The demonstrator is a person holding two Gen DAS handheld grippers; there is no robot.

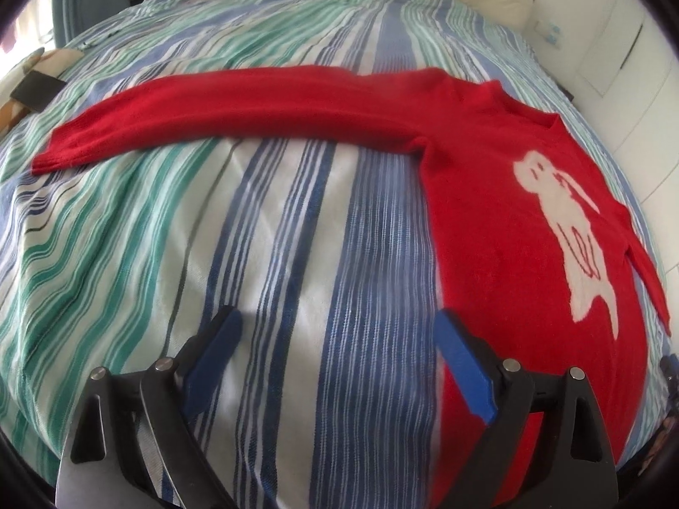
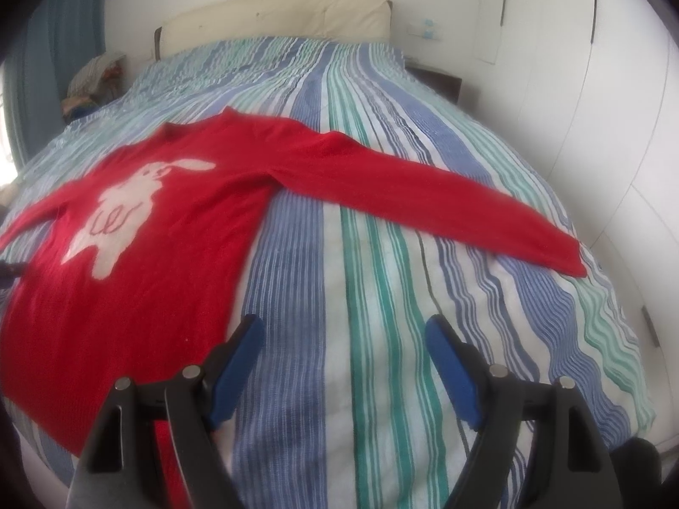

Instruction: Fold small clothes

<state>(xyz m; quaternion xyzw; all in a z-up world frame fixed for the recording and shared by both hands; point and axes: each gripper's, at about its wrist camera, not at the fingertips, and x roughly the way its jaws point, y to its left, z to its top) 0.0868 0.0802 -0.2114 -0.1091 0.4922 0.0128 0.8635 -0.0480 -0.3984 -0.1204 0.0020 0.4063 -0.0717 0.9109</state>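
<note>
Striped bedspread (image 1: 297, 220) bears flat knitted red sweater (image 1: 488, 220).

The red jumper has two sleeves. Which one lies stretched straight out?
The red knitted jumper's long sleeve beside the right gripper stretches straight across the striped bedcover; the other sleeve hugs the body.

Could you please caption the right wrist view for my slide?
Open right gripper over striped bedspread, beside a flat red sweater.

striped bed (image 2: 382, 233), cream headboard (image 2: 276, 12), white wardrobe (image 2: 615, 106).
</note>
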